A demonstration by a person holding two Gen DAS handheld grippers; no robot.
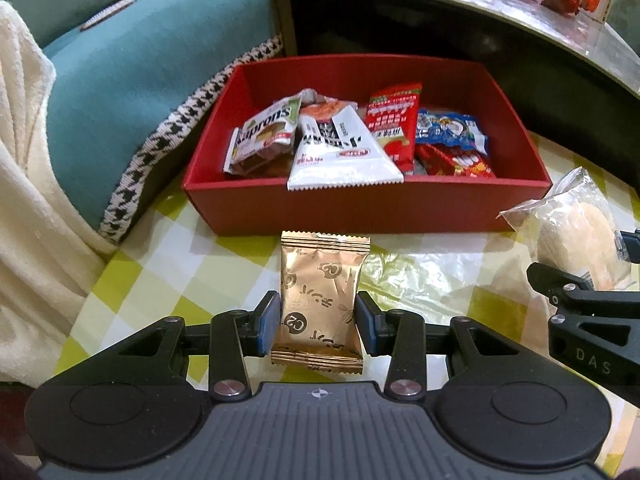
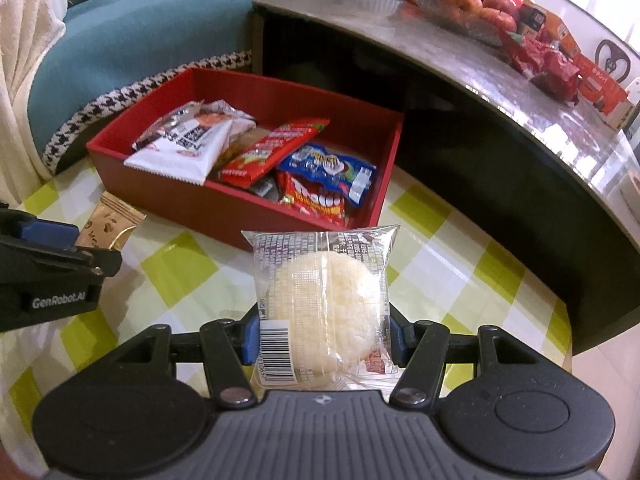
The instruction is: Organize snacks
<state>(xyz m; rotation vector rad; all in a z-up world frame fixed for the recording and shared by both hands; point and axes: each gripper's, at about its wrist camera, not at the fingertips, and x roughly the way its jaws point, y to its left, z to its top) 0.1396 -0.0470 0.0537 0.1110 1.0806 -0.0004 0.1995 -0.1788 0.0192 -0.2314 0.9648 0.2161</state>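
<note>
Left hand-held gripper (image 1: 317,322) clamps gold packet (image 1: 320,292) | right hand-held gripper (image 2: 323,338) clamps clear packet (image 2: 326,296), bottom hidden

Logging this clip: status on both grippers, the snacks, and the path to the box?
Left gripper shut on gold packet. Right gripper shut on clear-wrapped cake. Red box ahead, part filled. Nothing in the way.
</note>
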